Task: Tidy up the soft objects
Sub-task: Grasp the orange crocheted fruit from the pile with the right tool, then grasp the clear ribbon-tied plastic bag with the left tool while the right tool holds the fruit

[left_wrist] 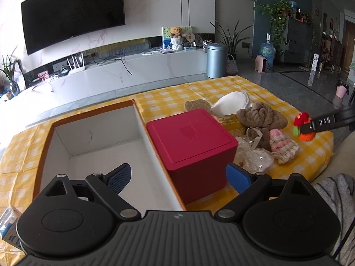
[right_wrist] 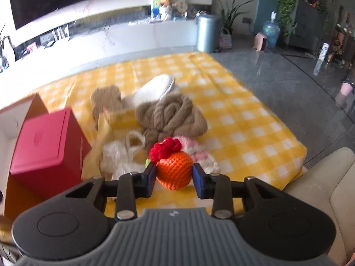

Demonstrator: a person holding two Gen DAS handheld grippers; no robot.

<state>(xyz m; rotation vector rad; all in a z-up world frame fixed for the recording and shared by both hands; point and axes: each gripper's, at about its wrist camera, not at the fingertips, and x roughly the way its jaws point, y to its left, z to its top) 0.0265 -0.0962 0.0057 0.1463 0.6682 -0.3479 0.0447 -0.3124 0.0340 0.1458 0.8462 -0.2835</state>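
Observation:
My right gripper is shut on an orange crocheted ball with a red knitted top, held above the yellow checked cloth; the same toy shows at the far right of the left wrist view. My left gripper stands open over the white open box and the red lidded box, holding nothing. On the cloth lie a brown towel bundle, a pink and white knit, a white cloth and a clear bag with a white item.
A beige sofa arm sits at the right. A striped sleeve shows low right in the left wrist view. Beyond the table are a TV console, a grey bin and dark tiled floor.

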